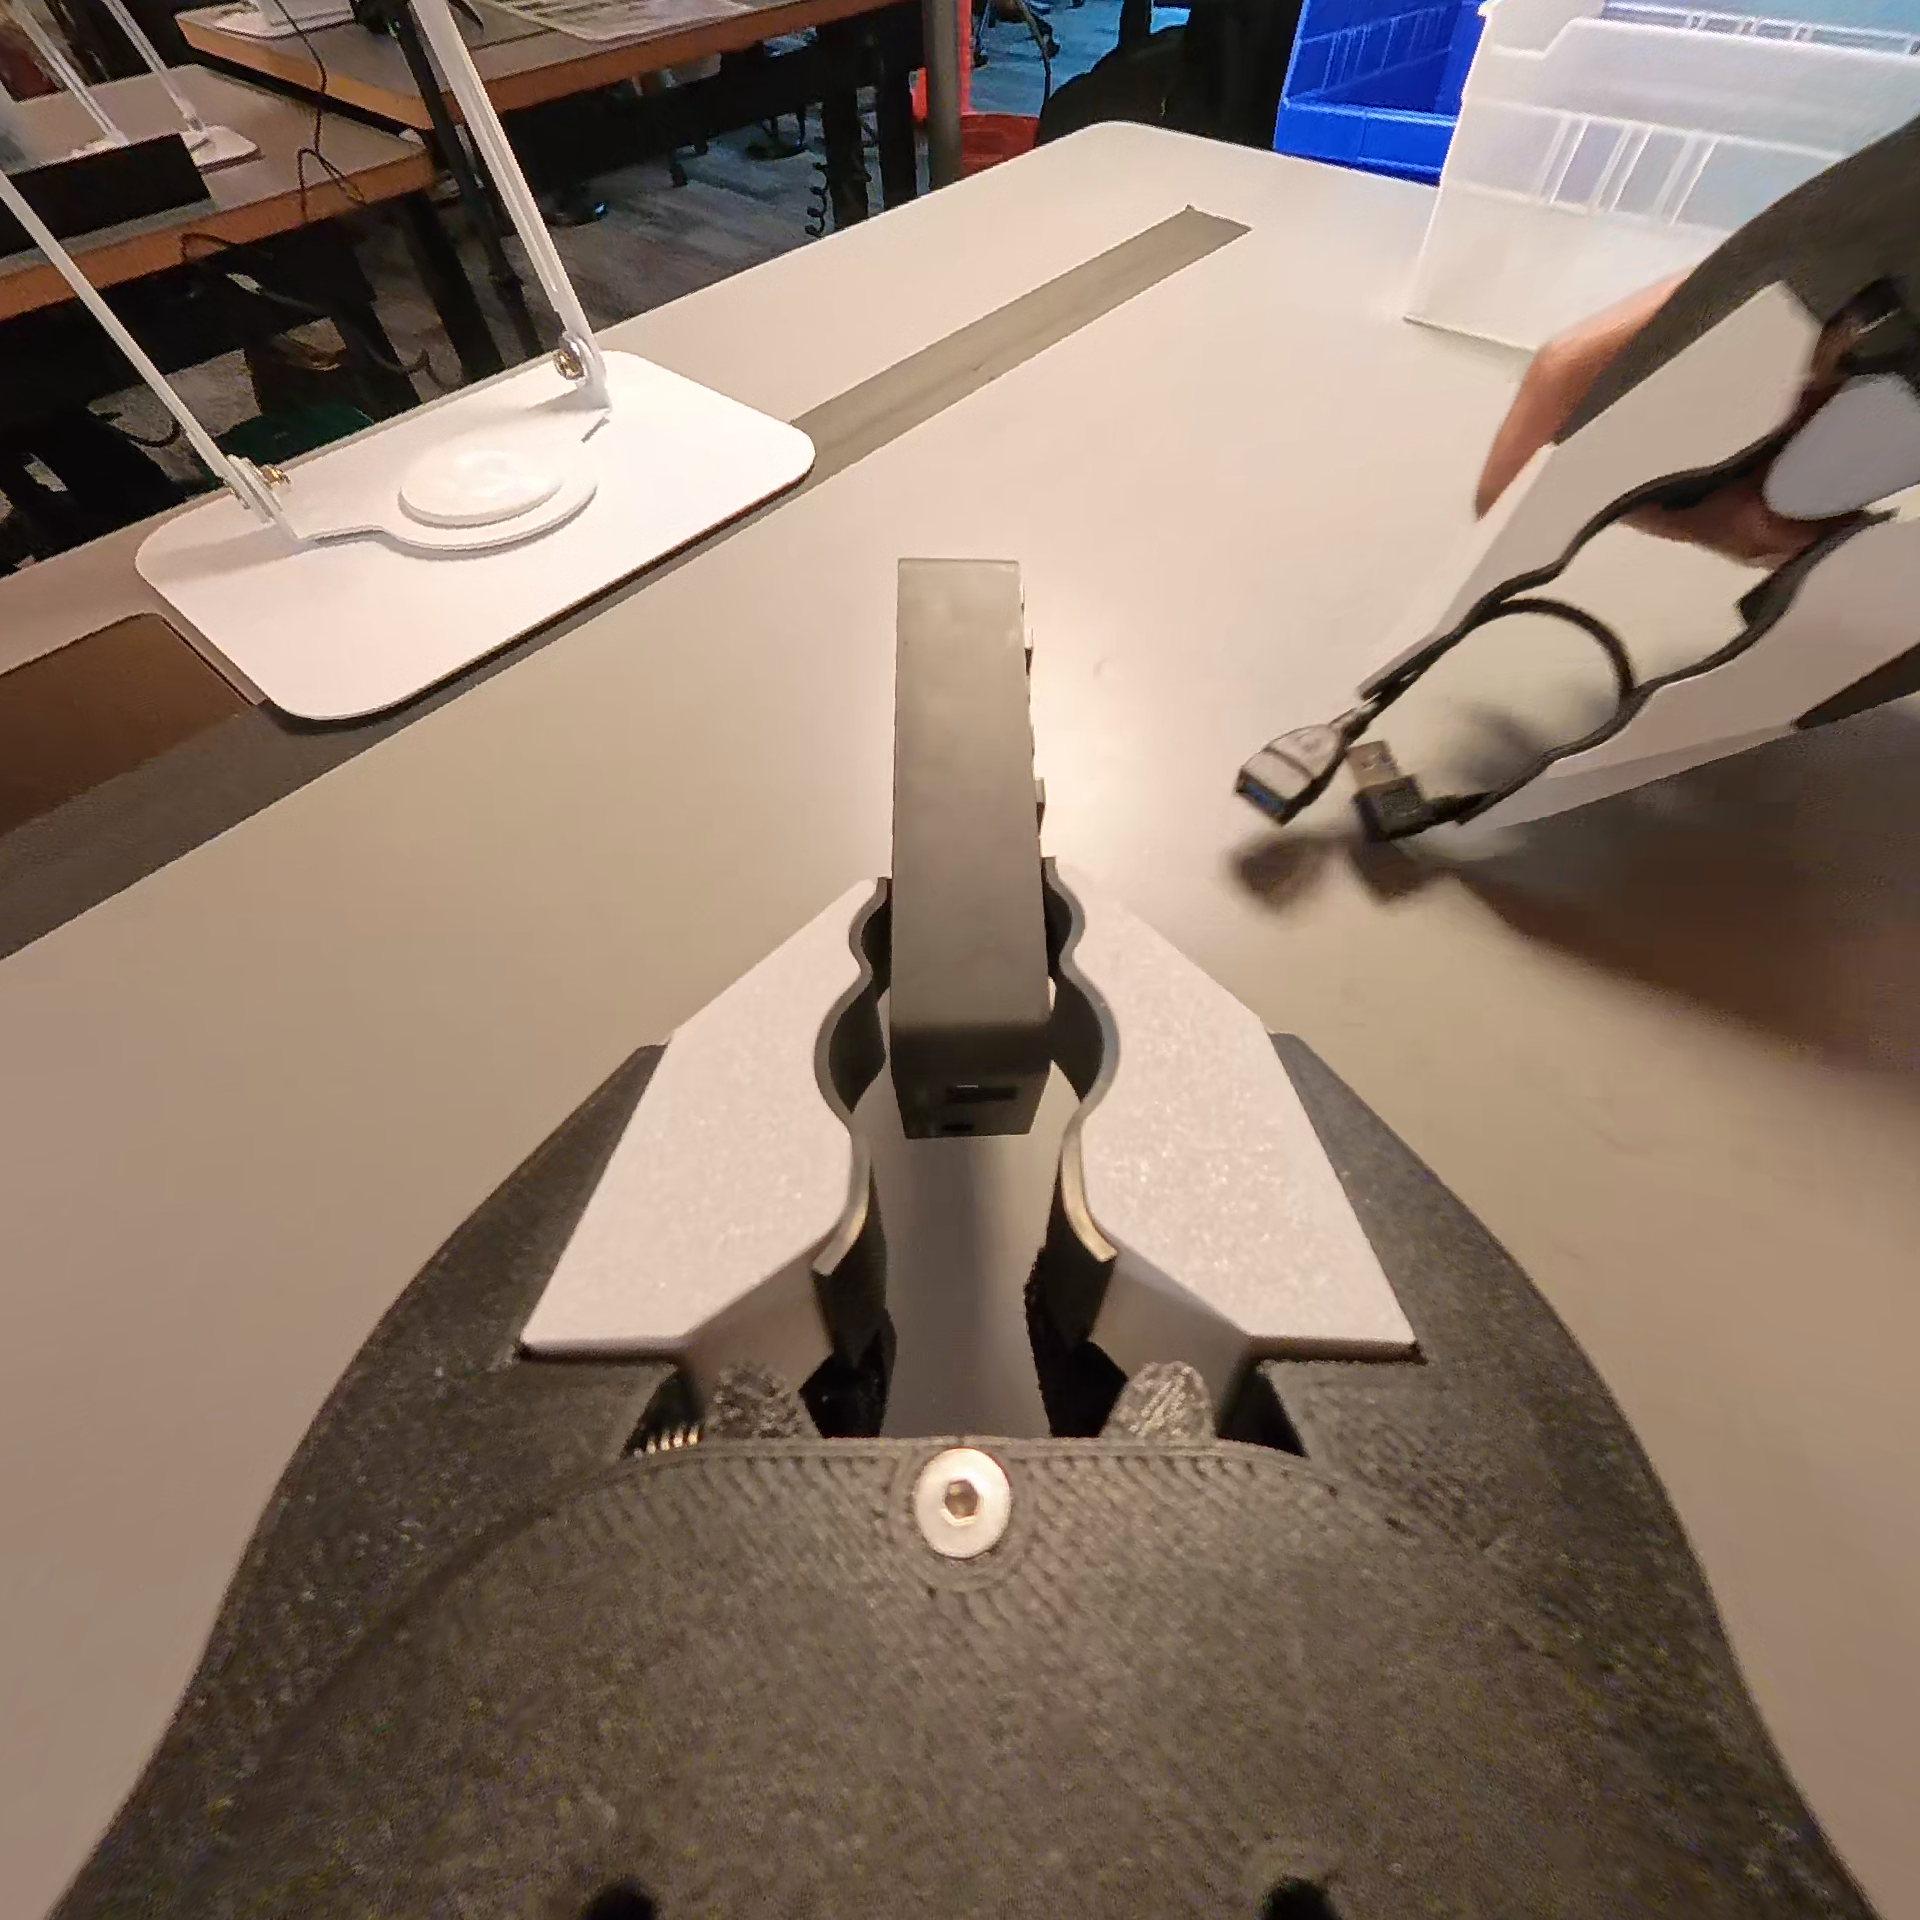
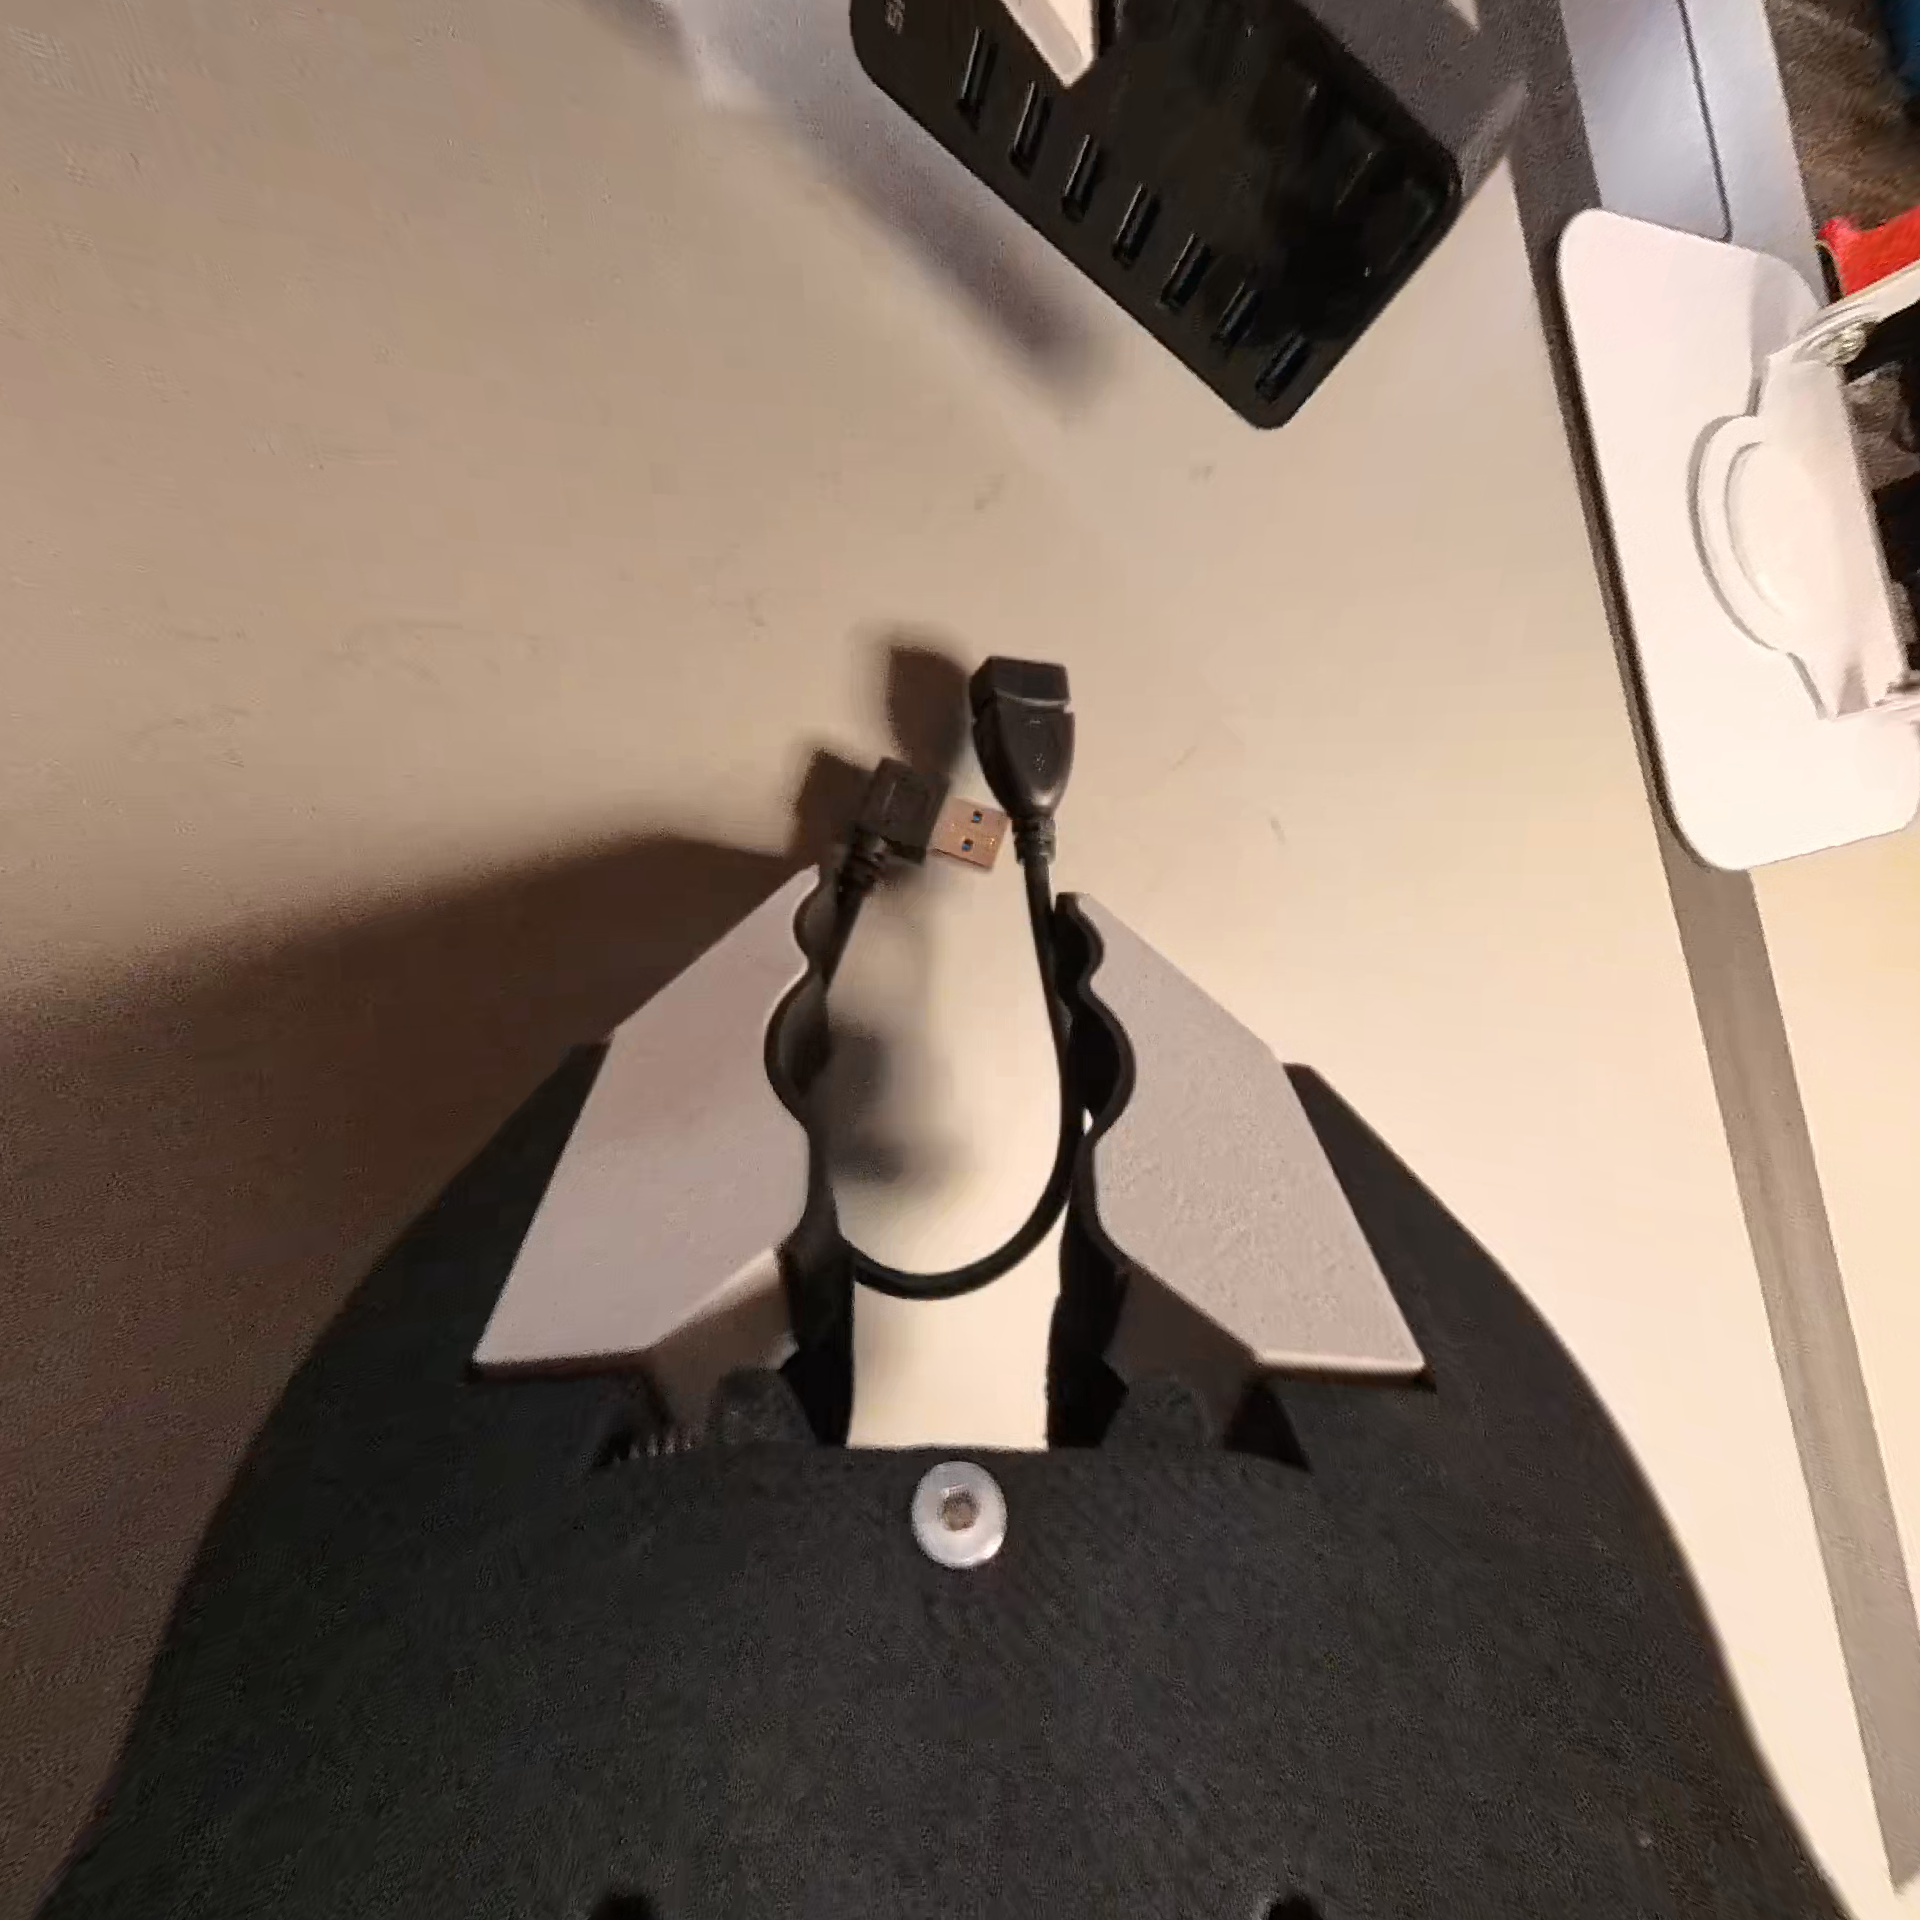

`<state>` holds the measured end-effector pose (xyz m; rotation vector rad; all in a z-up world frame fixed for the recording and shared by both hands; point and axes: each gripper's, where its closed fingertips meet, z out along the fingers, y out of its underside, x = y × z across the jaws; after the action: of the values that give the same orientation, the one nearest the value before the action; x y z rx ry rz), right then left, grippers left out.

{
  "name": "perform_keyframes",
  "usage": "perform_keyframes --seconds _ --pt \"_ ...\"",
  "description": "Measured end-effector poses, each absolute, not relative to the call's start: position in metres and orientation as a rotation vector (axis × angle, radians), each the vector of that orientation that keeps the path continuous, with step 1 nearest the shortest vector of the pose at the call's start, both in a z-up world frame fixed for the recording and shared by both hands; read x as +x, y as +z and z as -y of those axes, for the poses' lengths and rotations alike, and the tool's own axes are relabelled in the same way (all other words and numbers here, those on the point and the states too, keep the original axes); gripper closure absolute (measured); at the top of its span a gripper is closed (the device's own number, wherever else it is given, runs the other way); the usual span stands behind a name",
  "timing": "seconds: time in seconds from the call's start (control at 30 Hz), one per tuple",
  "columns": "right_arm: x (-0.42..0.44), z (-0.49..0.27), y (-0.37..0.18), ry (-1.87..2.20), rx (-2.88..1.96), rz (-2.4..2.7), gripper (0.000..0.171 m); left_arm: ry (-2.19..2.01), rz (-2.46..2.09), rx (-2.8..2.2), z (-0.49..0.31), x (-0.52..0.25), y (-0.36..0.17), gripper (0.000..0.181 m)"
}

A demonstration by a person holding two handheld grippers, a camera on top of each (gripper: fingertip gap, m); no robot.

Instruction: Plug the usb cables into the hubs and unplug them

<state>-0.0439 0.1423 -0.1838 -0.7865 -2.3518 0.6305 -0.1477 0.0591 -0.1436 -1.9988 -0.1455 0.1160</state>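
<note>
My left gripper [image 1: 968, 906] is shut on a long black USB hub [image 1: 961, 769], which sticks out forward just above the table. The hub also shows at the top of the right wrist view [image 2: 1195, 197], with a row of several ports facing up. My right gripper [image 2: 940, 899] holds a short black USB cable [image 2: 1049, 1039] looped between its part-closed jaws. The cable's female end [image 2: 1023, 727] and right-angle male plug [image 2: 971, 831] stick out past the fingertips, just above the table. In the left wrist view the right gripper [image 1: 1423, 756] is at the right, held by a hand.
A white lamp base [image 1: 623, 457] stands at the left on the pale table [image 1: 520, 987]; it also shows in the right wrist view [image 2: 1662, 520]. A grey strip [image 1: 1039, 332] crosses the table. A clear bin [image 1: 1662, 156] and a blue bin [image 1: 1361, 94] stand at the back right. The grippers' ends are close to 15 cm from one another.
</note>
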Motion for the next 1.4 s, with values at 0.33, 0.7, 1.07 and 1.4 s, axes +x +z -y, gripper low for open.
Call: perform_keyframes --seconds 0.33,0.7,1.07,1.4 --pt "0.066 -0.239 -0.086 0.48 -0.901 2.03 0.13 0.122 0.137 -2.009 -0.062 -0.145 -0.148 0.152" --pt "0.215 -0.412 -0.073 0.521 -1.266 1.917 0.129 0.133 0.121 -2.005 -0.068 -0.134 -0.148 0.152" --pt "0.194 -0.427 -0.116 0.36 -1.248 2.046 0.119 0.119 0.098 -1.998 -0.068 -0.119 -0.145 0.152" --pt "0.138 -0.357 -0.046 0.323 -1.063 1.827 0.12 -0.076 0.085 -1.92 -0.078 -0.092 -0.132 0.152"
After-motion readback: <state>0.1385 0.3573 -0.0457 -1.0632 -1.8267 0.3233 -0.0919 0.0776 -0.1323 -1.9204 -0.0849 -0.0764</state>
